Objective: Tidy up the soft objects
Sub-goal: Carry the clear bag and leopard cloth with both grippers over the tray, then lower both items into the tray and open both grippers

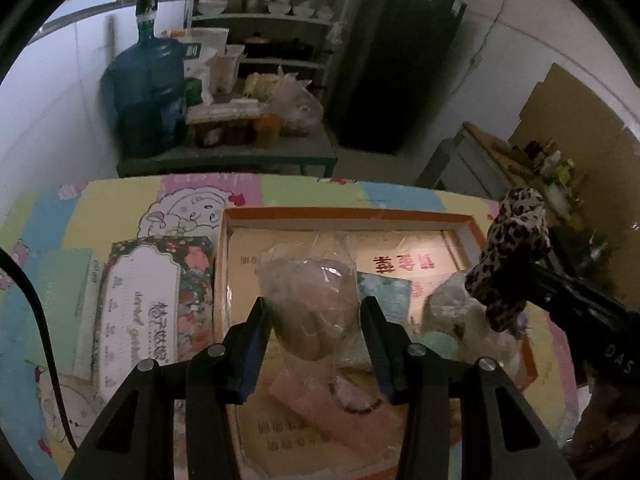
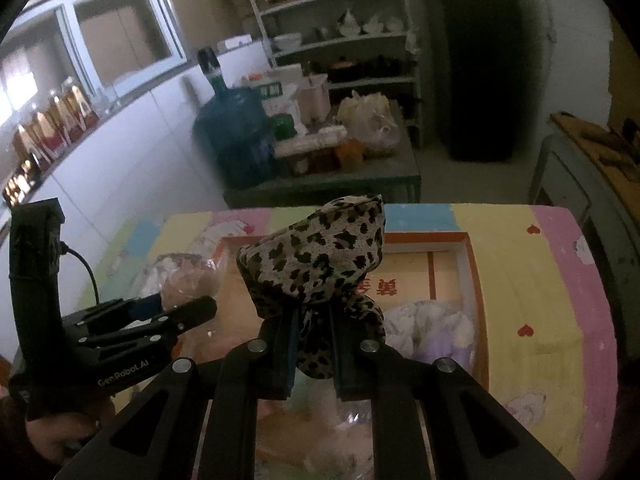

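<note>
My right gripper [image 2: 312, 344] clamps the leopard-print fabric bundle [image 2: 320, 264]; the orange-rimmed cardboard box [image 2: 478, 280] lies ahead below. My left gripper [image 1: 316, 344] grips a clear-wrapped pink soft pack [image 1: 312, 304].

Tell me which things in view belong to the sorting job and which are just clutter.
Job: leopard-print cloth in right gripper; bagged pink soft item between left gripper fingers; fluffy white item; orange-rimmed box.

Lying about: floral box; water jug; shelves.

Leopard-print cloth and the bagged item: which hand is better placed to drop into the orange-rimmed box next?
Probably the right. The right claw is clamped on the leopard-print cloth above the orange-rimmed box; the left claw holds the bagged item nearer the box's left edge.
</note>
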A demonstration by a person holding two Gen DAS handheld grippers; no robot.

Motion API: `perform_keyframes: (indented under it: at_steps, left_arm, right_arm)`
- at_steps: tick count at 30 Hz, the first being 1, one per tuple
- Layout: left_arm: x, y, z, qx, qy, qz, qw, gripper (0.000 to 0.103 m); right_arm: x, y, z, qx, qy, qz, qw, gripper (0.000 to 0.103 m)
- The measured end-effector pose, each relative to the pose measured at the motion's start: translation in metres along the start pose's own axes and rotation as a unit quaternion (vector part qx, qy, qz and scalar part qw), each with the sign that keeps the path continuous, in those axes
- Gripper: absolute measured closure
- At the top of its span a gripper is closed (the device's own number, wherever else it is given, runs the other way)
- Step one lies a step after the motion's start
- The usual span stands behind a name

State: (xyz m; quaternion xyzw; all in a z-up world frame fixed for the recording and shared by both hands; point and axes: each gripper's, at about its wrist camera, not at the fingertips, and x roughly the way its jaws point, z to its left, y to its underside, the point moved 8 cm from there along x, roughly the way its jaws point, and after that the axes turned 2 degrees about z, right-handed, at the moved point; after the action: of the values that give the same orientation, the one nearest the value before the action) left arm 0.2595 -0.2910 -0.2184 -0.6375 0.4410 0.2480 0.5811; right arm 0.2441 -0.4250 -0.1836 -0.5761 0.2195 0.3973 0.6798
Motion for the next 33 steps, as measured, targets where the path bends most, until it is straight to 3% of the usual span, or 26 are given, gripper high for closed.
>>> perform_keyframes:
  at_steps: [17,29,33]
  left_arm:
    - [0.046,-0.004,-0.004,0.007,-0.017,0.033,0.9993,0.057]
    - [0.061,0.000,-0.005,0.004,-0.007,0.048,0.9988,0.055]
    - [0.061,-0.001,-0.005,0.004,-0.009,0.047,0.9988,0.055]
  right_arm:
    - [0.056,0.005,-0.024,-0.019,0.020,0.068,0.997,0.089]
    - [0.075,0.010,-0.031,-0.013,0.026,0.089,0.996,0.087]
    - [0.079,0.010,-0.032,-0.013,0.025,0.092,0.995,0.079]
